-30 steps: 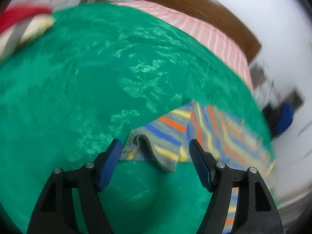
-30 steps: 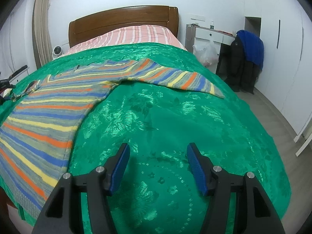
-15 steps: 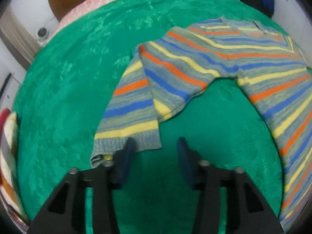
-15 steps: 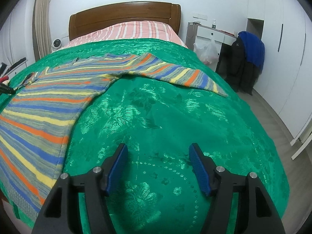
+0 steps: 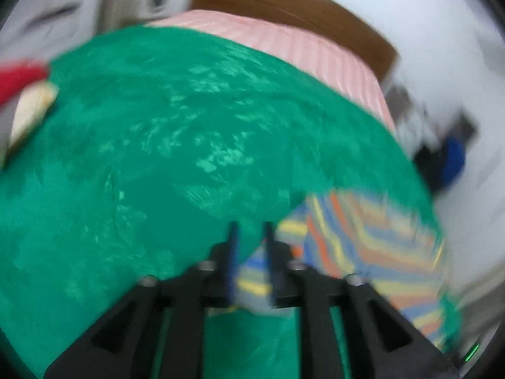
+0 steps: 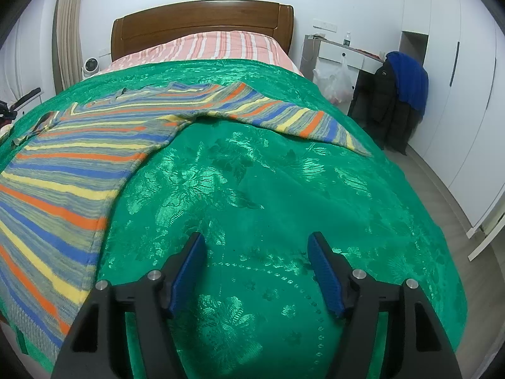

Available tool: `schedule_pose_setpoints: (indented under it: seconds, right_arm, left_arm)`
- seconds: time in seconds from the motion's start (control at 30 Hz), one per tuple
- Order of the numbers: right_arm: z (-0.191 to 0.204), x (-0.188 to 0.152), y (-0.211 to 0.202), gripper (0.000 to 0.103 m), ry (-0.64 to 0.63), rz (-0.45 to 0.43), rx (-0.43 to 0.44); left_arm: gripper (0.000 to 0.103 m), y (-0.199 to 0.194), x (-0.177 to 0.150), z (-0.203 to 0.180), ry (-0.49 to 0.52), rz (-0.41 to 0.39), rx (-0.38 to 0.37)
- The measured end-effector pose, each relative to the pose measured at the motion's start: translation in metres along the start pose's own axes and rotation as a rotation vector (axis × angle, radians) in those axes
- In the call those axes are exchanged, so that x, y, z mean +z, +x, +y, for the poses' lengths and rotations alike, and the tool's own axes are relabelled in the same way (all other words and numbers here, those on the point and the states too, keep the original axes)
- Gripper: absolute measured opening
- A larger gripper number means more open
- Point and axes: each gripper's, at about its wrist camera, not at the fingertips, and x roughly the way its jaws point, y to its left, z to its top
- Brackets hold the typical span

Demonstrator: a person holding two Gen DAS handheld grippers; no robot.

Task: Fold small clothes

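Note:
A striped sweater (image 6: pixel 79 164) in blue, orange, yellow and grey lies flat on the green bedspread (image 6: pixel 268 183), with one sleeve (image 6: pixel 284 117) stretched out to the right. In the blurred left wrist view my left gripper (image 5: pixel 251 230) has its blue pads close together on the other sleeve's cuff (image 5: pixel 255 271). Its jaws are opening, with the cuff still pinched between them and raised off the bed. The sweater's body (image 5: pixel 378 240) trails off to the right. My right gripper (image 6: pixel 256 237) hovers over bare bedspread near the foot of the bed, its jaws wide and easing wider, nothing between them.
A wooden headboard (image 6: pixel 202 19) and a pink striped sheet (image 6: pixel 214 44) lie at the far end. A white desk with a plastic bag (image 6: pixel 334 75), dark and blue jackets (image 6: pixel 397 94) and wardrobe doors (image 6: pixel 457 94) stand to the right. A red and cream item (image 5: pixel 28 94) sits at the bed's left edge.
My left gripper closed on the sleeve cuff, lifted it and swung, so its view turned from the sweater to the headboard. My right gripper has opened slightly and stayed in place.

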Motion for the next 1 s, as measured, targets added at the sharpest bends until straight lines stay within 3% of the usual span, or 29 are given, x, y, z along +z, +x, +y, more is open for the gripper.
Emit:
schedule_pose_setpoints:
  seconds: [0.03, 0.1, 0.13, 0.2, 0.3, 0.37, 0.4, 0.43, 0.53, 0.57, 0.6, 0.67, 0.7, 0.73, 0.83, 1.0]
  right_arm:
    - [0.000, 0.000, 0.000, 0.068, -0.001, 0.000, -0.001]
    - [0.000, 0.000, 0.000, 0.069, -0.003, 0.002, -0.002]
    - [0.001, 0.000, 0.001, 0.069, -0.004, 0.004, -0.003]
    - [0.001, 0.000, 0.002, 0.071, -0.004, 0.003, -0.006]
    - [0.001, 0.000, 0.002, 0.071, -0.002, 0.002, -0.008]
    - [0.001, 0.000, 0.001, 0.071, 0.001, 0.000, -0.004]
    - [0.001, 0.000, 0.001, 0.071, 0.002, -0.001, -0.004]
    - [0.001, 0.000, 0.000, 0.071, 0.003, -0.001, -0.003]
    - [0.001, -0.001, 0.001, 0.071, 0.001, -0.002, -0.002]
    - [0.001, -0.001, 0.001, 0.071, 0.000, -0.002, -0.002]
    - [0.001, -0.001, 0.002, 0.071, -0.001, -0.002, -0.002]
    - [0.001, -0.001, 0.002, 0.071, -0.002, -0.001, -0.003]
    - [0.001, -0.001, 0.002, 0.071, -0.002, -0.001, -0.004]
    - [0.002, -0.001, 0.002, 0.071, -0.002, 0.000, -0.005]
    - [0.002, -0.001, 0.001, 0.071, 0.002, -0.004, -0.002]
    - [0.003, -0.001, 0.003, 0.071, -0.006, 0.000, -0.007]
  left_arm:
    - [0.072, 0.002, -0.007, -0.015, 0.107, 0.030, 0.026]
    - [0.079, 0.007, -0.029, -0.053, 0.361, 0.066, 0.100]
    - [0.079, 0.015, -0.042, -0.070, 0.470, 0.106, 0.123]
    - [0.074, 0.034, -0.057, -0.084, 0.578, 0.177, 0.145]
    - [0.061, 0.063, -0.073, -0.093, 0.637, 0.235, 0.208]
    - [0.035, 0.070, -0.071, -0.084, 0.572, 0.243, 0.211]
    - [0.008, 0.068, -0.067, -0.079, 0.517, 0.236, 0.199]
    - [0.004, 0.065, -0.061, -0.072, 0.439, 0.234, 0.163]
    - [0.004, 0.034, -0.036, -0.038, 0.179, 0.164, -0.036]
    - [0.004, 0.027, -0.028, -0.028, 0.111, 0.128, -0.057]
    - [0.004, 0.022, -0.019, -0.013, 0.024, 0.087, -0.064]
    - [0.009, 0.014, -0.006, 0.033, -0.247, -0.007, -0.011]
    - [0.022, 0.015, -0.003, 0.051, -0.342, -0.026, 0.022]
    - [0.047, 0.014, -0.008, 0.071, -0.437, -0.026, 0.059]
    - [0.068, 0.010, -0.028, 0.084, -0.487, -0.027, 0.041]
    - [0.071, 0.020, -0.061, 0.061, -0.410, 0.044, -0.065]
